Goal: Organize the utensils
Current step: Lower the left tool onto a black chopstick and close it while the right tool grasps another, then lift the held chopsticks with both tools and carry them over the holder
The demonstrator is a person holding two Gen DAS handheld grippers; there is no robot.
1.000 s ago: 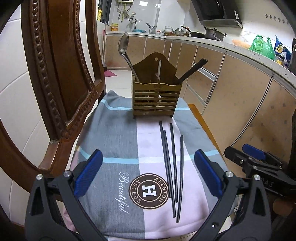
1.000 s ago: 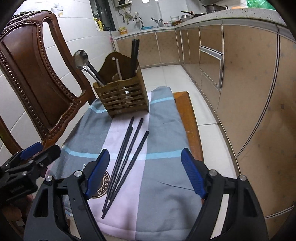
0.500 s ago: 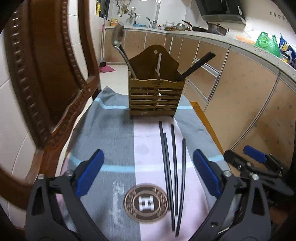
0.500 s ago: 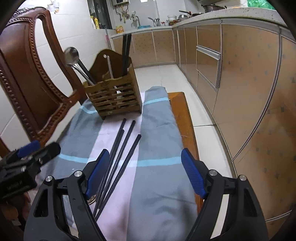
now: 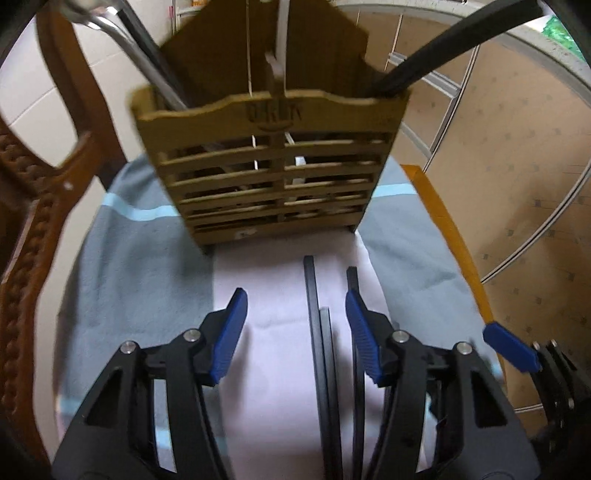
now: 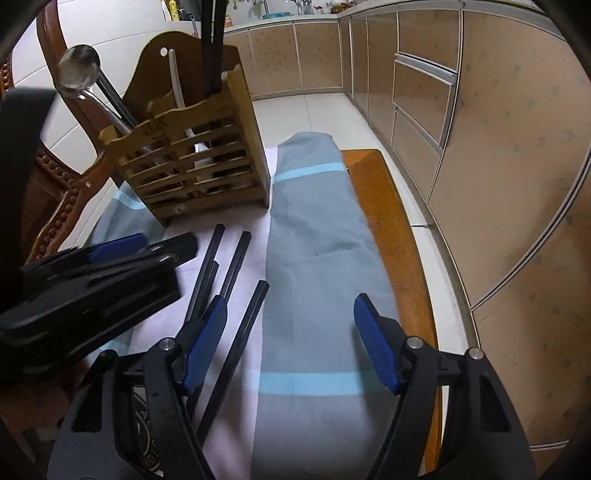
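wooden holder (image 5: 273, 173) crowds loose chopsticks (image 5: 317, 332).

A home kitchen: beige cabinet doors (image 6: 417, 85) run under a pale countertop (image 6: 295, 16), beside a carved wooden chair (image 5: 33, 206).

chopsticks (image 6: 236, 280): four black, lying loose on the cloth, lower centre-left
holder (image 6: 192, 162): slatted wood, upright, upper left, holding utensils
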